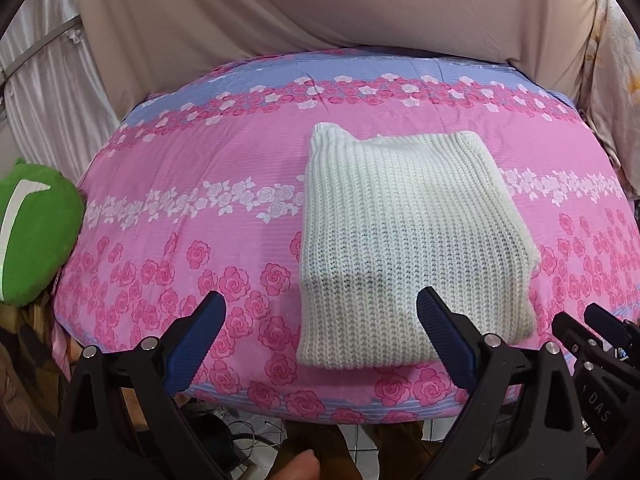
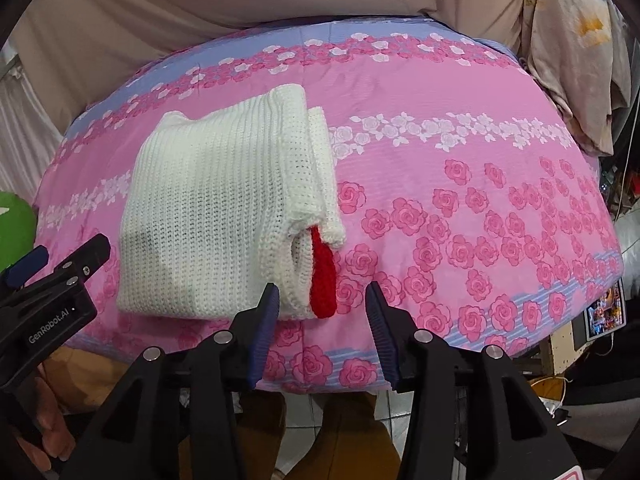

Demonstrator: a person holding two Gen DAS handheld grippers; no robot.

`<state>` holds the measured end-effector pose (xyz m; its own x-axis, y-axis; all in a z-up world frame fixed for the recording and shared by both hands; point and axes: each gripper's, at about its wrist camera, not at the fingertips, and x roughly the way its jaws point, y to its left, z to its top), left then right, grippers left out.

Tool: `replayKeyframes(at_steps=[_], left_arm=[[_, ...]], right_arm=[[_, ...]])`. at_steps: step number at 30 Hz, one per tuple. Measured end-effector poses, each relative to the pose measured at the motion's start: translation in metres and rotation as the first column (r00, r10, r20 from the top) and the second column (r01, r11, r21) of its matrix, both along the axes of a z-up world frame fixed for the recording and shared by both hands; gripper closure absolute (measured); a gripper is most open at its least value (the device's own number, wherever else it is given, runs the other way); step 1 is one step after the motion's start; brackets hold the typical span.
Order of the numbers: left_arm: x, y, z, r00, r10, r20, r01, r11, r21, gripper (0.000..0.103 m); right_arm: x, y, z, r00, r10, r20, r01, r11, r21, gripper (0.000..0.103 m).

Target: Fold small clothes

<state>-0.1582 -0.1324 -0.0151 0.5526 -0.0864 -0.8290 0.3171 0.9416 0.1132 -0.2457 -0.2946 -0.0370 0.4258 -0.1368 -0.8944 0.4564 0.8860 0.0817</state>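
A white knitted garment (image 1: 404, 248) is seen lying folded into a compact rectangle on the pink rose-patterned bedspread (image 1: 200, 208), which serves as the landmark here. The garment rests towards the near edge of the bedspread, flat on its surface. In the right wrist view, a red knitted piece (image 2: 323, 280) is shown protruding from the garment's near right corner, lying against the bedspread. The left gripper (image 1: 320, 312) is held released, its blue-padded fingers spread wide above the near edge of the bedspread, with the right-hand finger overlapping the garment's near edge; nothing is grasped between them. The right gripper (image 2: 323, 304) is likewise held apart, poised above the near edge of the bedspread just beside the red piece, with nothing clamped. A green cushion (image 1: 36, 236) is seen beside the left edge of the bedspread, and beige draped fabric (image 1: 320, 4) is hung behind its far edge.
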Motion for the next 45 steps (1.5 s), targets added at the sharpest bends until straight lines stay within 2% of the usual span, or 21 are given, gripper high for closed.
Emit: replayKeyframes(at_steps=[9, 21, 30, 33, 35, 36, 38, 39, 41, 42, 43, 44, 45], left_arm=[[0.0, 0.0, -0.008, 0.999, 0.014, -0.043, -0.016, 0.999, -0.034, 0.009], [-0.001, -0.007, -0.004, 1.0, -0.026, -0.011, 0.026, 0.999, -0.019, 0.009], [0.008, -0.001, -0.008, 0.999, -0.003, -0.038, 0.002, 1.0, -0.018, 0.009], [0.026, 0.014, -0.014, 0.994, 0.043, -0.097, -0.052, 0.995, -0.088, 0.009], [0.053, 0.024, -0.028, 0.983, 0.056, -0.177, -0.085, 0.983, -0.161, 0.007], [0.068, 0.026, -0.041, 0.973, 0.056, -0.222, -0.095, 0.981, -0.171, 0.007], [0.087, 0.028, -0.065, 0.954, 0.083, -0.287, -0.128, 0.981, -0.144, 0.006], [0.094, 0.03, -0.077, 0.942, 0.067, -0.328, -0.13, 0.976, -0.176, 0.005], [0.104, 0.036, -0.096, 0.91, 0.026, -0.413, -0.16, 0.942, -0.294, 0.005], [0.107, 0.04, -0.102, 0.895, 0.017, -0.446, -0.187, 0.922, -0.34, 0.005], [0.109, 0.045, -0.106, 0.881, -0.001, -0.474, -0.213, 0.893, -0.397, 0.013], [0.11, 0.047, -0.106, 0.874, -0.037, -0.484, -0.212, 0.868, -0.449, 0.039], [0.109, 0.045, -0.102, 0.87, -0.075, -0.488, -0.199, 0.852, -0.484, 0.049]], right_arm=[[0.005, 0.003, 0.005, 0.999, 0.029, 0.027, -0.027, 0.998, -0.065, 0.052], [0.011, 0.01, 0.001, 0.999, 0.033, 0.026, -0.032, 0.999, -0.037, 0.051], [0.014, 0.015, 0.0, 0.999, 0.035, 0.022, -0.034, 0.999, -0.029, 0.051], [0.016, 0.015, -0.001, 0.999, 0.041, 0.023, -0.041, 0.999, -0.018, 0.049], [0.021, 0.003, -0.003, 0.998, 0.035, 0.056, -0.036, 0.999, 0.014, 0.035], [0.026, -0.004, -0.006, 0.997, 0.036, 0.064, -0.038, 0.999, 0.032, 0.029], [0.048, -0.026, -0.022, 0.998, 0.046, 0.036, -0.047, 0.998, 0.045, 0.028], [0.059, -0.033, -0.032, 0.999, 0.053, 0.011, -0.053, 0.997, 0.053, 0.028], [0.079, -0.046, -0.054, 0.998, 0.056, -0.02, -0.054, 0.994, 0.091, 0.028], [0.087, -0.05, -0.063, 0.998, 0.067, -0.017, -0.063, 0.988, 0.143, 0.028], [0.094, -0.053, -0.073, 0.997, 0.071, -0.015, -0.066, 0.975, 0.212, 0.028], [0.099, -0.055, -0.08, 0.998, 0.067, -0.011, -0.062, 0.961, 0.268, 0.028], [0.102, -0.056, -0.085, 0.998, 0.054, -0.006, -0.05, 0.951, 0.306, 0.03]])
